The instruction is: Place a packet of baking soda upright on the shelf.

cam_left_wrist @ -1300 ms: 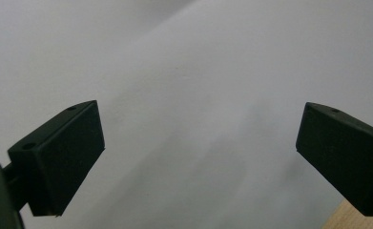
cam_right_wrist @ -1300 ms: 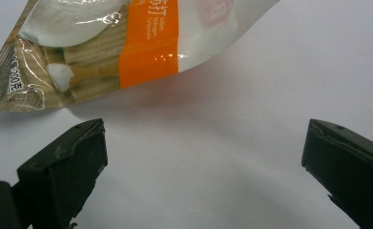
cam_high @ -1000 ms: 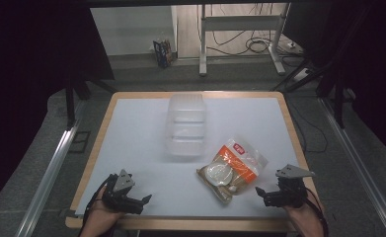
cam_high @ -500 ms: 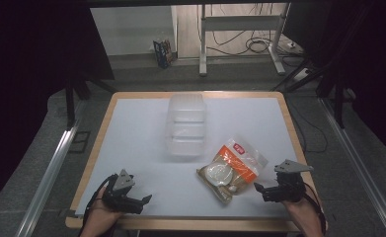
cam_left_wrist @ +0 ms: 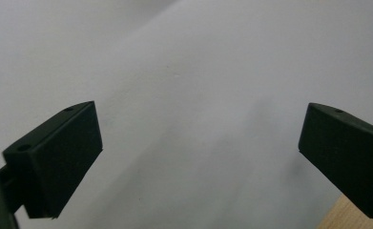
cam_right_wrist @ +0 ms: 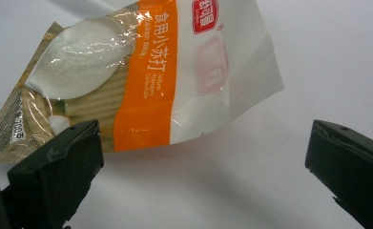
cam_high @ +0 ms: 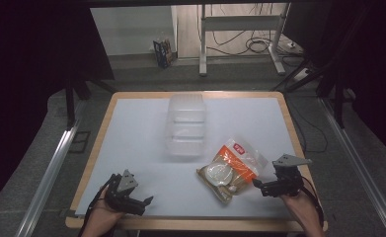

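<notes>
A clear plastic pouch point(cam_high: 231, 167) with an orange band and white powder inside lies flat on the white table point(cam_high: 141, 133), right of centre near the front. My right gripper point(cam_high: 257, 184) stands open just right of the pouch, jaws wide apart, pointing at it. In the right gripper view the pouch point(cam_right_wrist: 141, 71) lies just beyond the open right gripper point(cam_right_wrist: 201, 157). My left gripper point(cam_high: 146, 202) rests open at the front left corner. The left gripper view has the open left gripper point(cam_left_wrist: 198, 148) over bare table.
A clear plastic container point(cam_high: 185, 126) sits at the table's middle, towards the back. The table has a wooden rim point(cam_high: 109, 113). Metal rails point(cam_high: 47, 173) run along both sides, and cables point(cam_high: 259, 47) lie on the floor beyond the far edge.
My right gripper has edged left, closer to the pouch. The left gripper has barely moved.
</notes>
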`<state>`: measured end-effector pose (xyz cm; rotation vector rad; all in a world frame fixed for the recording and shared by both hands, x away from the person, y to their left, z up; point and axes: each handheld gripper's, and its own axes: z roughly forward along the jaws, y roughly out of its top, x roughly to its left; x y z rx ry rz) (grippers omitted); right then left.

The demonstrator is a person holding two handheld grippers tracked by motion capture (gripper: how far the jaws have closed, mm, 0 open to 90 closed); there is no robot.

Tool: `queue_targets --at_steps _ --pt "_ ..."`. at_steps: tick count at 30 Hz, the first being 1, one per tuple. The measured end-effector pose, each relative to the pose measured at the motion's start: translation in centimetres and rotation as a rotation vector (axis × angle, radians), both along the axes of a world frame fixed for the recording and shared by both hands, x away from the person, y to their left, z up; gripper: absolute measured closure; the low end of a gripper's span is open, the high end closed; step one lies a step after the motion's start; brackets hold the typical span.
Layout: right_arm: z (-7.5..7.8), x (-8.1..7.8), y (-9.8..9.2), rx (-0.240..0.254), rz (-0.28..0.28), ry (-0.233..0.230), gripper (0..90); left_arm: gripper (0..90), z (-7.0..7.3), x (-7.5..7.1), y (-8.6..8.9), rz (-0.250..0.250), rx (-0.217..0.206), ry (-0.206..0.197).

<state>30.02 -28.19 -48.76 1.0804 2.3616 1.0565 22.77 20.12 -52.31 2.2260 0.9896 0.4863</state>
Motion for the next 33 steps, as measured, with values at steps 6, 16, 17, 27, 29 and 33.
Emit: queue_targets --at_steps 6,16,17,27,29,33 --pt "0.4 1.1 0.3 0.011 0.011 0.016 0.0 0.0 0.1 0.4 0.4 -0.001 -0.098 0.023" --pt "0.7 3.0 0.9 0.004 0.023 0.05 0.2 0.0 0.1 0.5 0.4 0.005 -0.142 0.038" --pt "0.7 3.2 1.0 0.004 0.026 0.05 0.2 0.0 0.1 0.6 0.3 0.008 -0.139 0.04" --pt "0.6 6.0 2.4 0.009 0.045 0.101 0.3 0.0 0.0 0.7 0.3 0.024 -0.131 0.049" --pt "0.3 6.5 2.7 0.027 0.042 0.137 0.9 0.0 0.0 0.7 0.4 0.022 -0.136 0.052" --pt "-0.1 7.0 3.4 0.034 0.06 0.188 6.5 0.0 0.0 0.7 0.1 0.01 -0.115 0.051"
